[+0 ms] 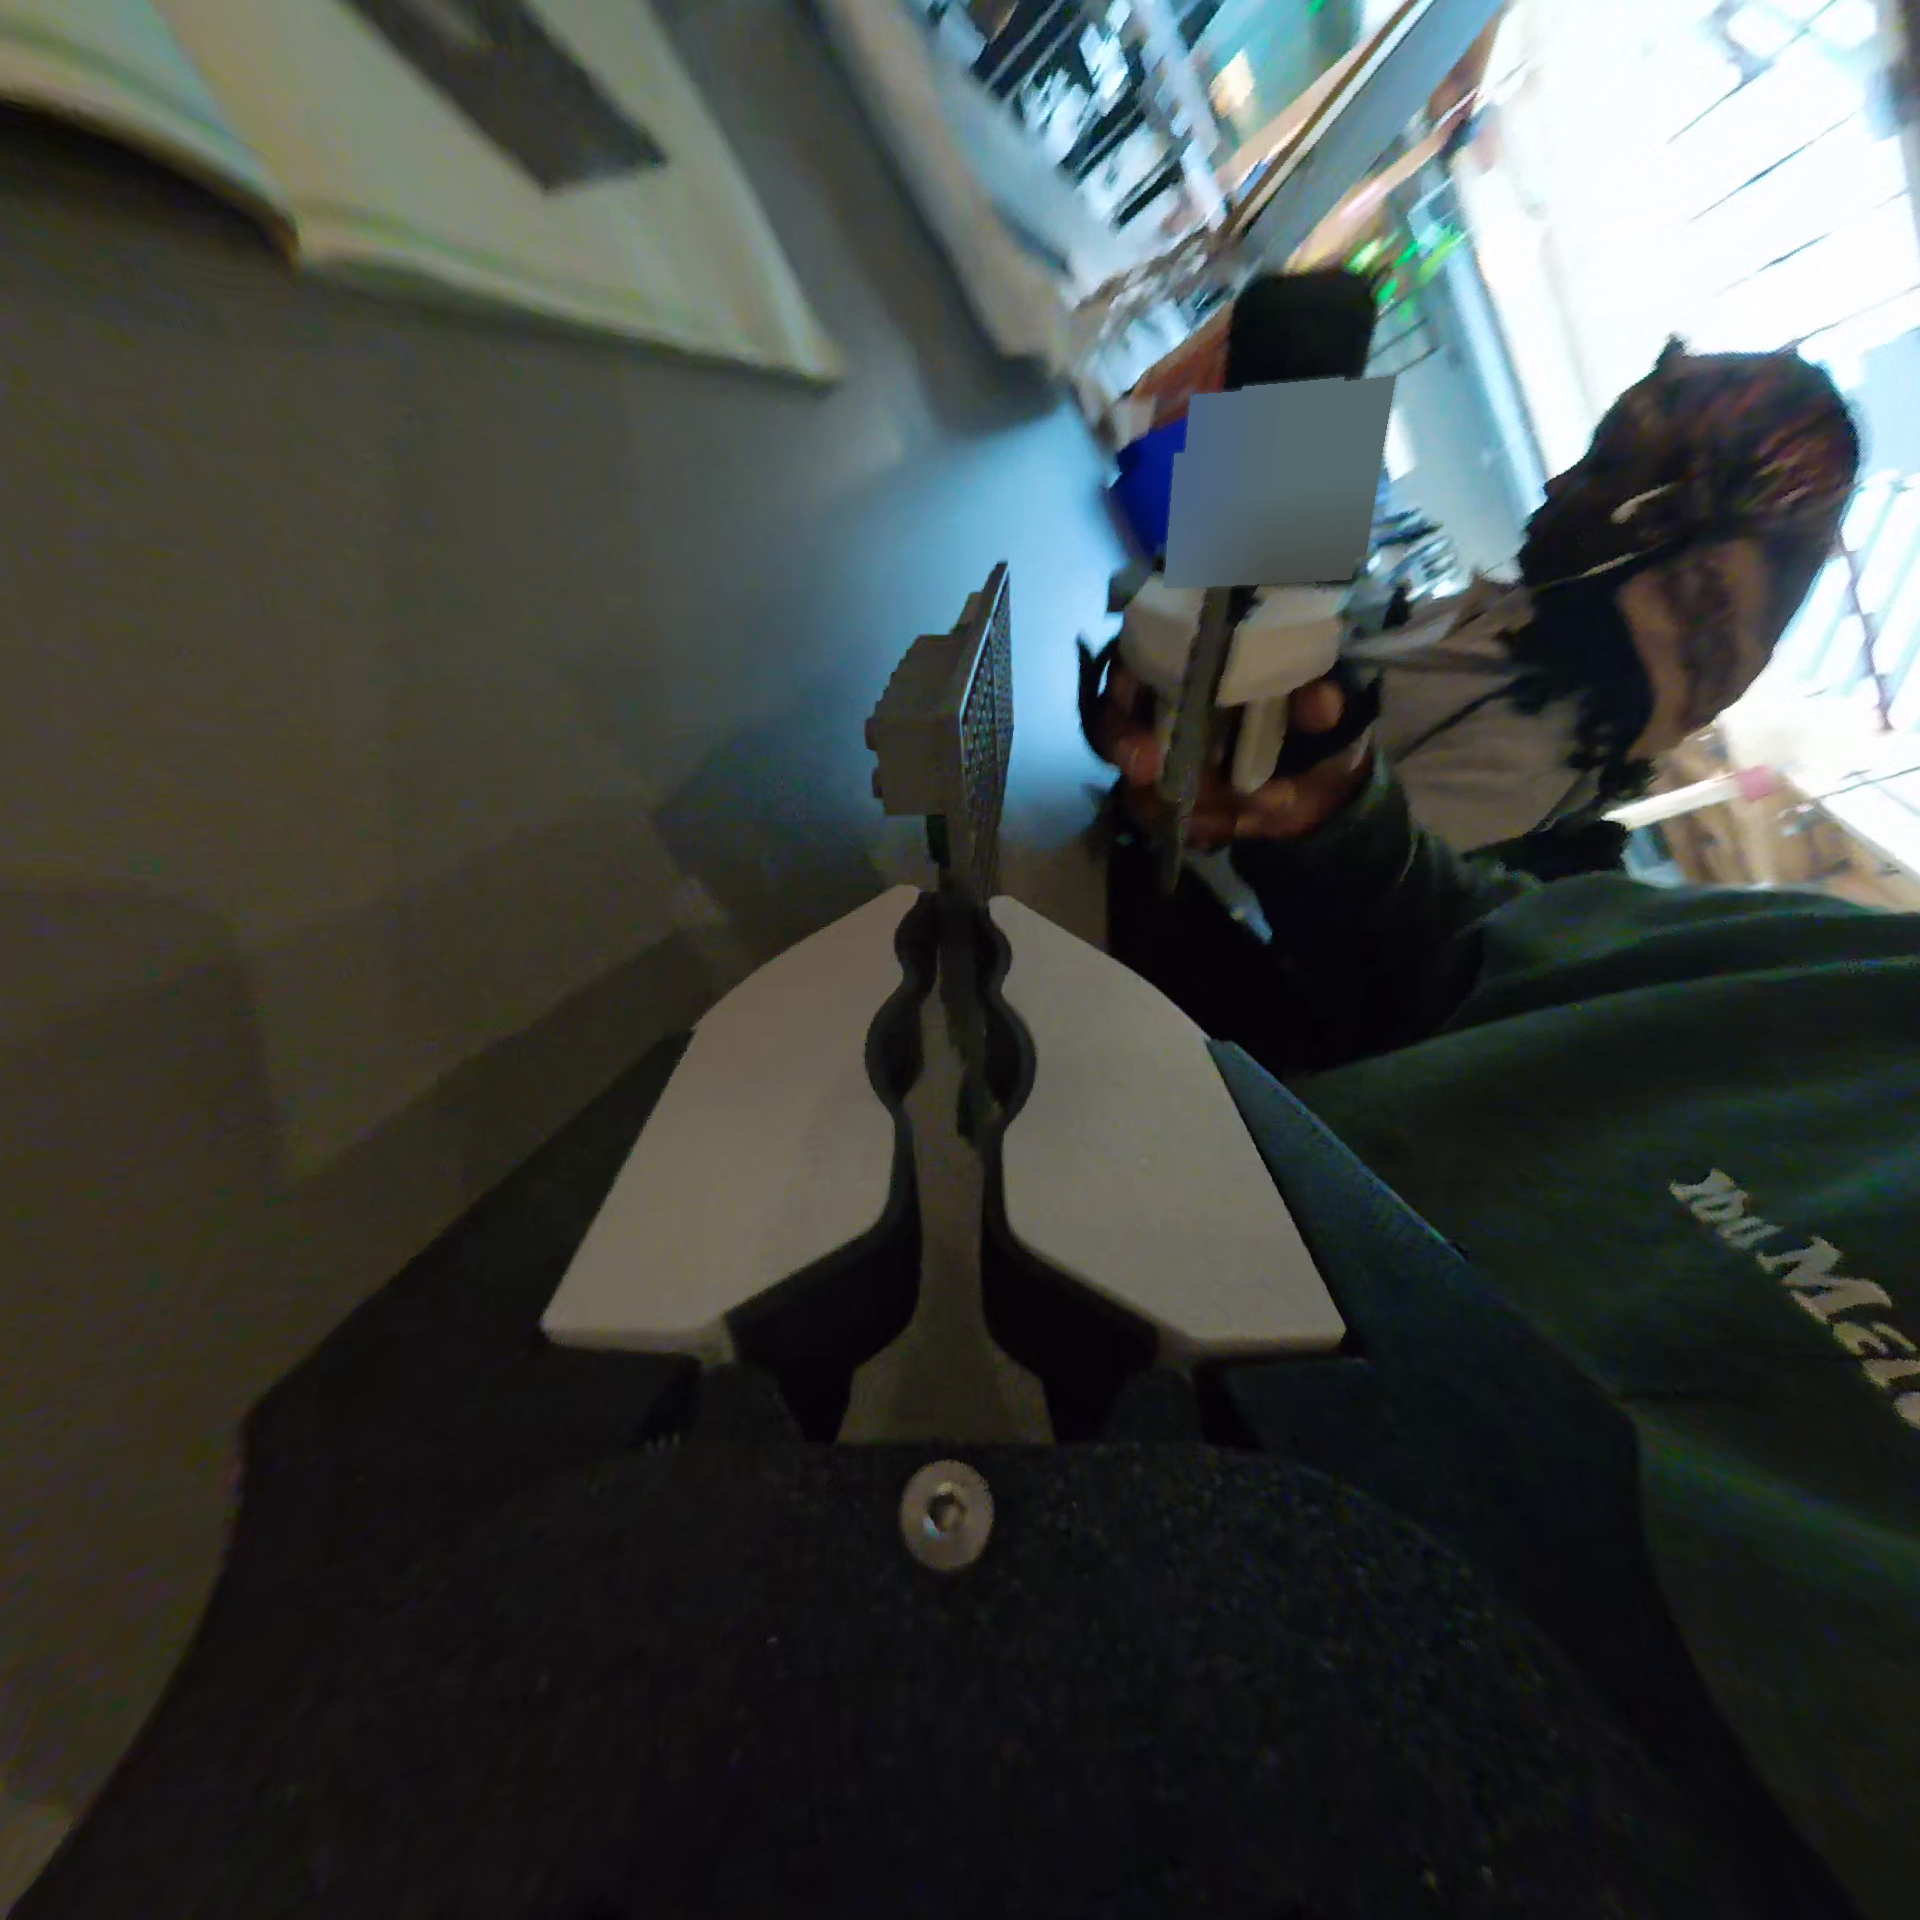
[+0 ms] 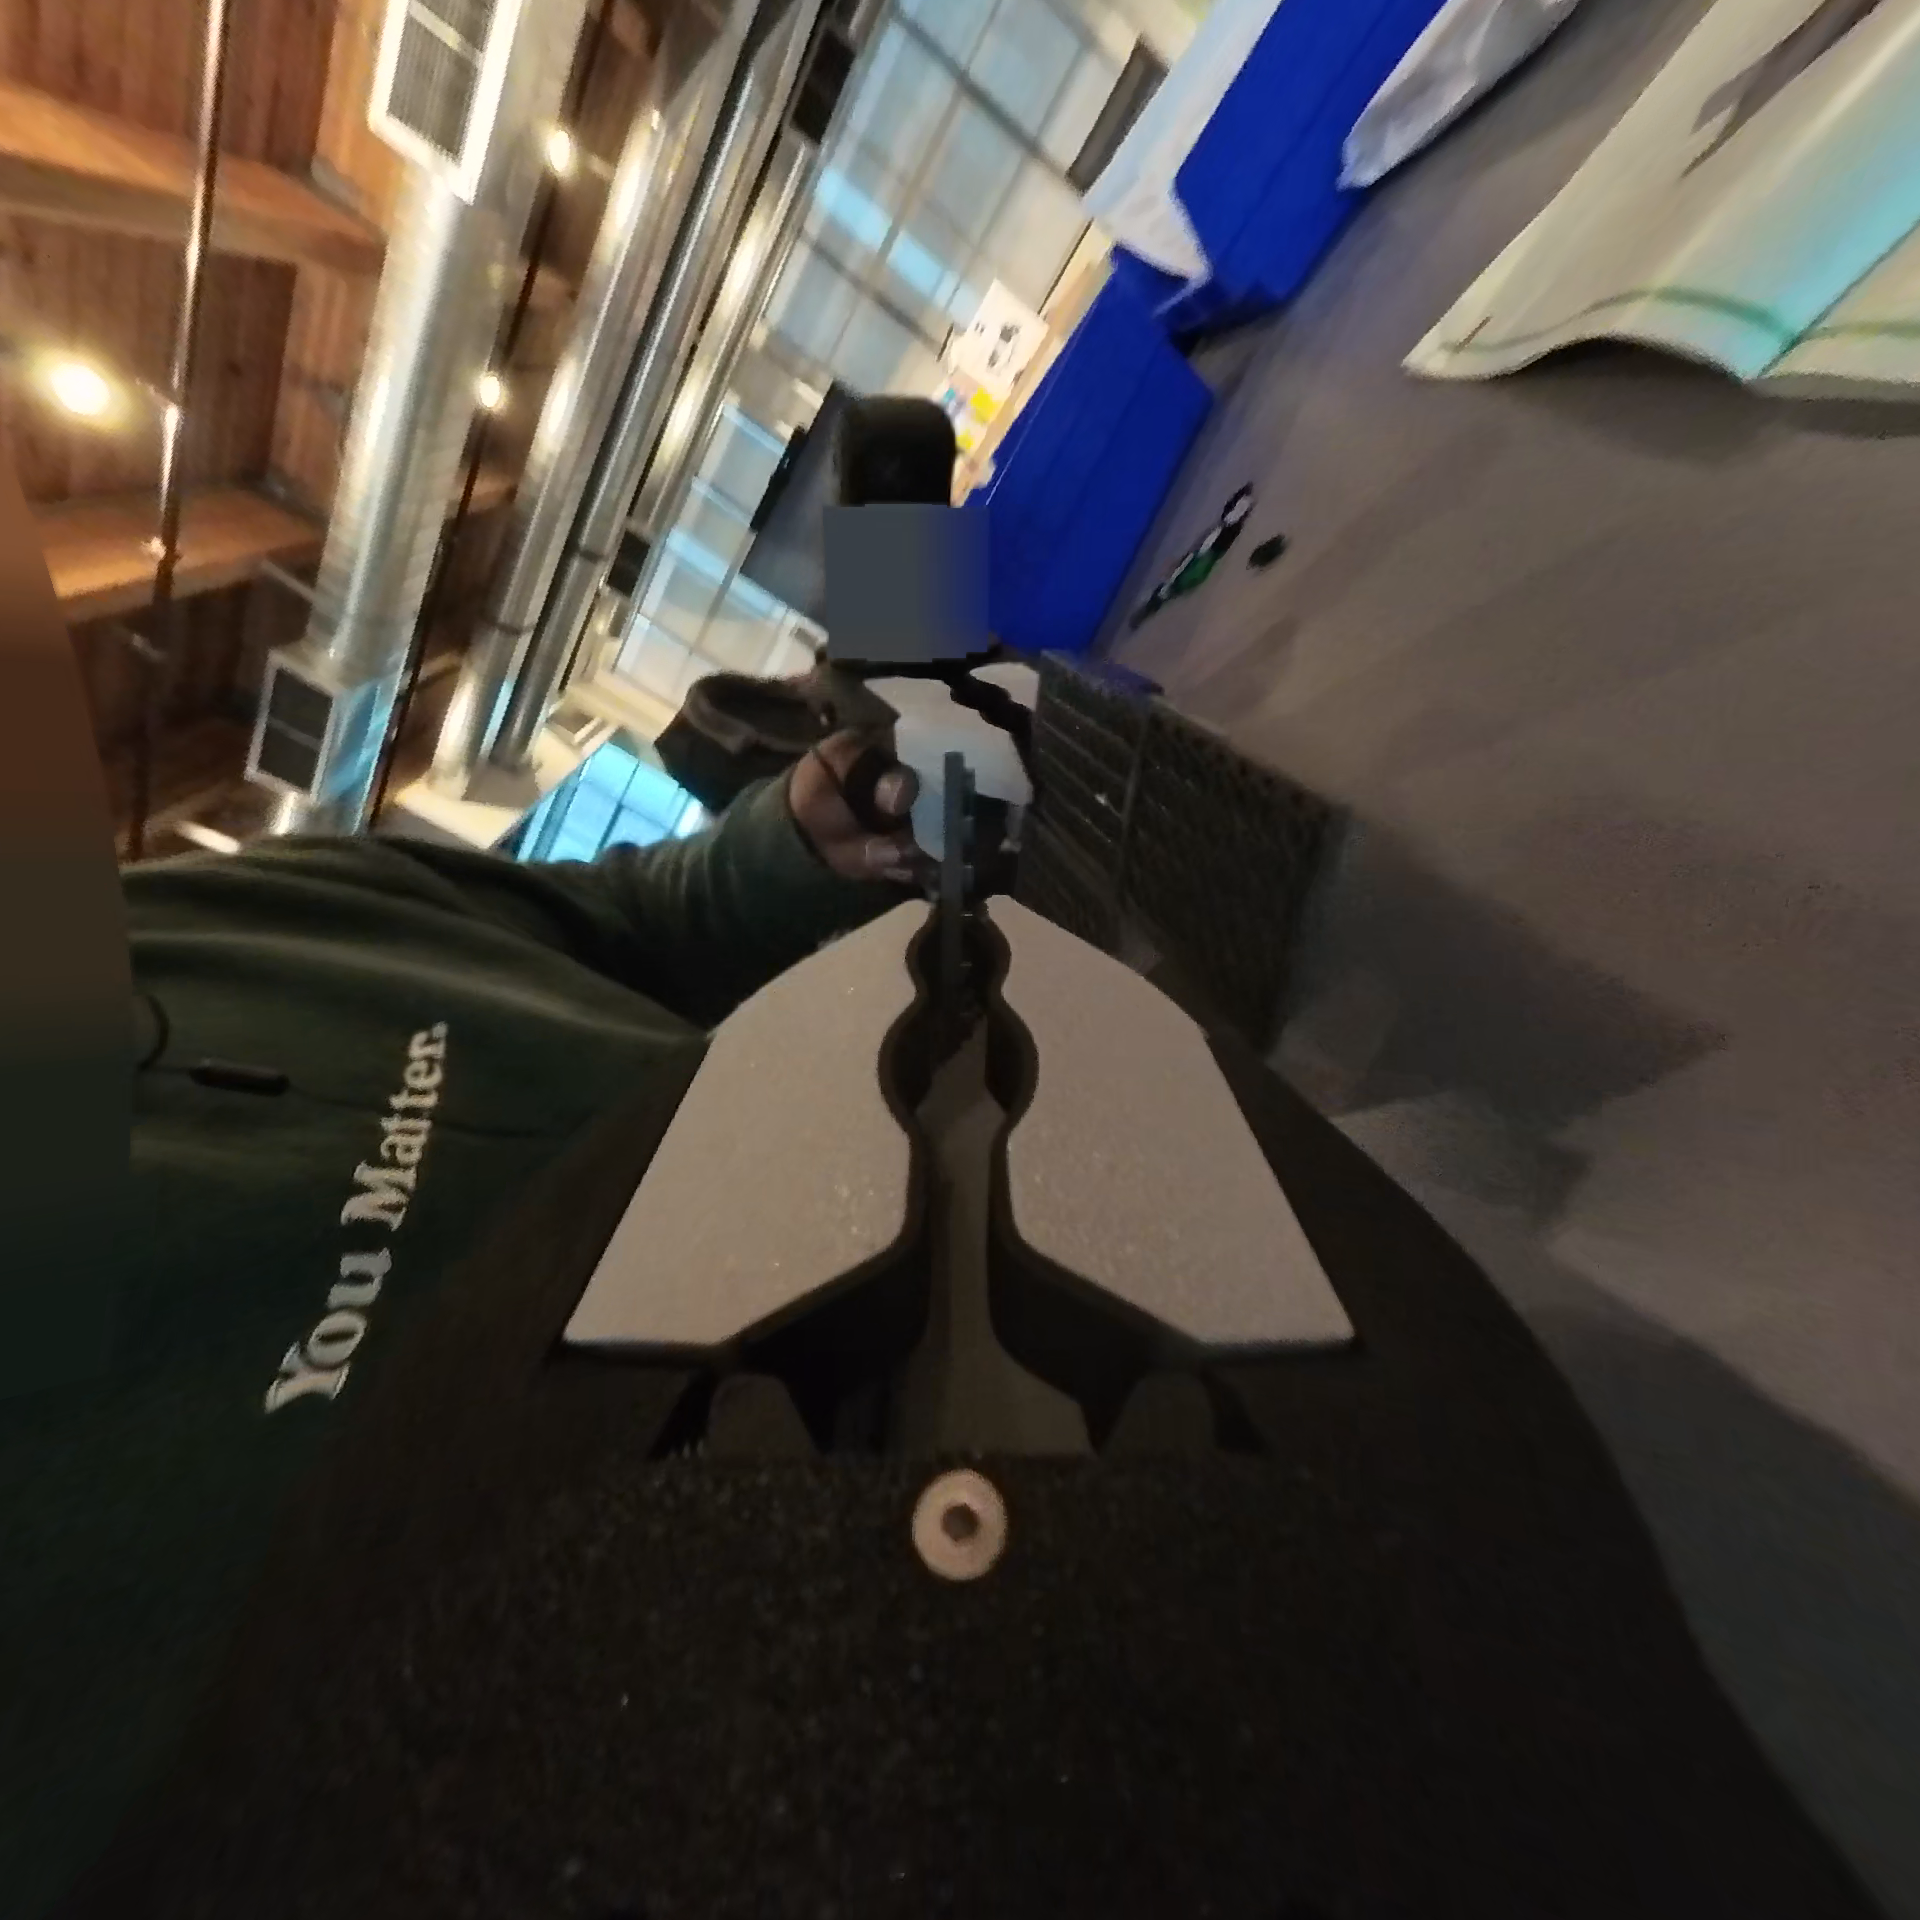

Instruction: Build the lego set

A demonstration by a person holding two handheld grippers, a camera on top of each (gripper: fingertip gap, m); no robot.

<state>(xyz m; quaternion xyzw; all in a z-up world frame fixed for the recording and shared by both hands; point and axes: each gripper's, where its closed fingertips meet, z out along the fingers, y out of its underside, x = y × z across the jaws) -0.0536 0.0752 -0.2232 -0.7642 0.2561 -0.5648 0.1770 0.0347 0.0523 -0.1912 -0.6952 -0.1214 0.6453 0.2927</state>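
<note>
My left gripper (image 1: 951, 906) is shut on the edge of a grey studded baseplate (image 1: 985, 727), held upright above the table. Grey bricks (image 1: 914, 717) are fixed on the baseplate's left face. My right gripper (image 2: 956, 914) is shut on a thin dark grey plate (image 2: 954, 831), seen edge-on. The two grippers face each other at close range. The right gripper (image 1: 1226, 644) and its plate (image 1: 1195, 727) show farther off in the left wrist view. The baseplate (image 2: 1164, 821) shows beyond the thin plate in the right wrist view.
An open instruction booklet (image 1: 416, 156) lies on the grey table (image 1: 312, 623); it also shows in the right wrist view (image 2: 1714, 229). Blue boxes (image 2: 1101, 416) stand at the table's far side. Small loose pieces (image 2: 1195, 577) lie near them. A person's green sleeve (image 1: 1662, 1143) is close by. Tip to tip, the grippers are about 11 centimeters apart.
</note>
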